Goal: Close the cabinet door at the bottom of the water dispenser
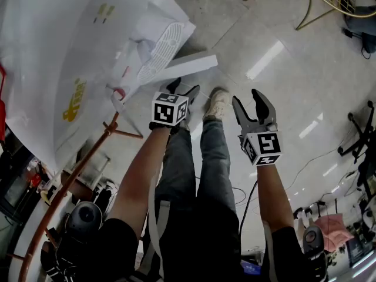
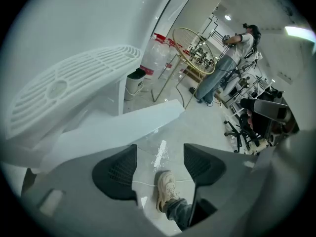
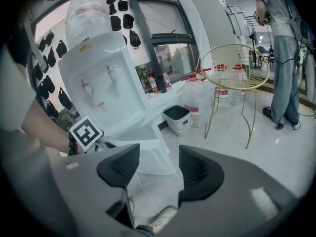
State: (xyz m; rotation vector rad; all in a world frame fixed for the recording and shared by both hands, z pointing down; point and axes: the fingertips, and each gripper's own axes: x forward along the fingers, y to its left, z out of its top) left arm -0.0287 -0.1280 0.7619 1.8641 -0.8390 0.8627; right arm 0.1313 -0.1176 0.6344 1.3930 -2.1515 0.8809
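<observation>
Here, the cabinet door (image 1: 189,64) stands swung open at the foot of the water dispenser (image 1: 70,57). Its top edge shows as a long white bar that runs out from the dispenser body over the floor (image 1: 264,40), with the free end pointing to the right of the head view. The left gripper (image 1: 183,89) hovers near that edge with jaws apart, only floor and a shoe (image 1: 217,103) between them, while the right gripper (image 1: 249,98) hangs farther right, apart from the door, jaws likewise apart and empty.

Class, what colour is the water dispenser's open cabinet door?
White; the door shows best in the left gripper view.
</observation>
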